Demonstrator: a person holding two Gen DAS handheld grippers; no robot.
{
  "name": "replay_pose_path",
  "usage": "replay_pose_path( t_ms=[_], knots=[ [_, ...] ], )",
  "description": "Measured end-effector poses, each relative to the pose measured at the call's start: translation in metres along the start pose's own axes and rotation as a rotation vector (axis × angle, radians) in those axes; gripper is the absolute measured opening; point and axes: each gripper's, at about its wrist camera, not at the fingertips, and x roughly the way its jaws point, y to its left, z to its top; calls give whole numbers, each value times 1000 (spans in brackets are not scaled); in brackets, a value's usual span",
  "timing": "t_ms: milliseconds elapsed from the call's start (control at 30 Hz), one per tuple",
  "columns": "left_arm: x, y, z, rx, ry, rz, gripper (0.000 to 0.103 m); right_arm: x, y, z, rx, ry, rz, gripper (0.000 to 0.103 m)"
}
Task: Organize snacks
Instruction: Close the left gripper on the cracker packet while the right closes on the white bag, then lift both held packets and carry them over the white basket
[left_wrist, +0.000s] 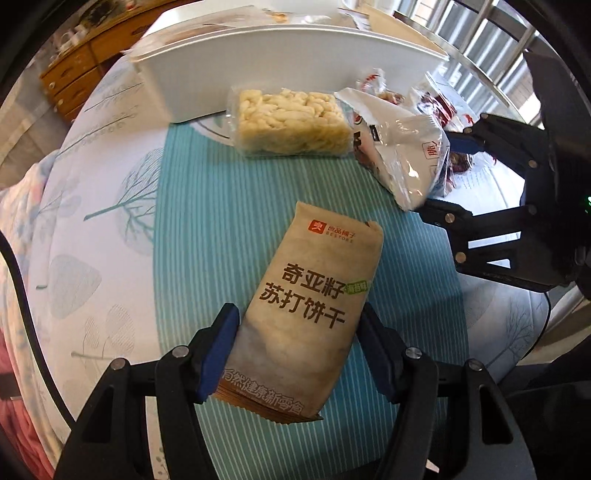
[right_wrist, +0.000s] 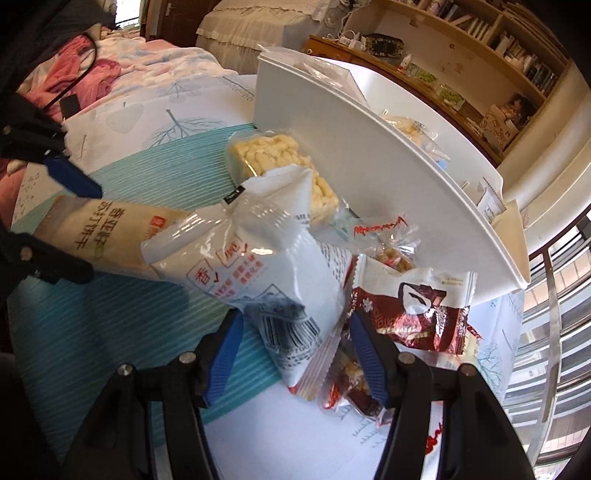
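At the bottom centre of the frame, a white packet (right_wrist: 258, 266) is gripped at its lower end between the blue pads (right_wrist: 221, 358) of the right gripper (right_wrist: 291, 354). At left, a tan packet (right_wrist: 107, 236) is held by the left gripper (right_wrist: 62, 218). A white bin (right_wrist: 369, 177) is seen behind, a rice cake (right_wrist: 273, 162) touching its wall. A maroon packet (right_wrist: 421, 310) lies at lower right.

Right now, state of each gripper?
Left gripper: closed on the brown cracker packet.
Right gripper: closed on the white snack bag.
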Motion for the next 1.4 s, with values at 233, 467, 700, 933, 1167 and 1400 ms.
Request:
replay_pose_path(
  t_ms=[233,467,700,933,1167,1400],
  knots=[
    [-22,17,-8,-109,-36,-2,29,8,-9,12,65,10,27,43],
    [-23,36,-1,-249,-16,-13,22,8,-18,20,140,21,71,38],
    [-30,37,-6,-280,-3,20,28,-7,-23,22,206,-1,101,38],
    [-22,39,-7,-324,40,-2,57,-22,-37,17,306,-35,136,38],
    [-6,42,-5,-377,105,25,70,-33,-44,15,319,-50,131,38],
    [8,37,6,-385,153,101,70,-43,-45,16,315,-65,141,38]
  ],
)
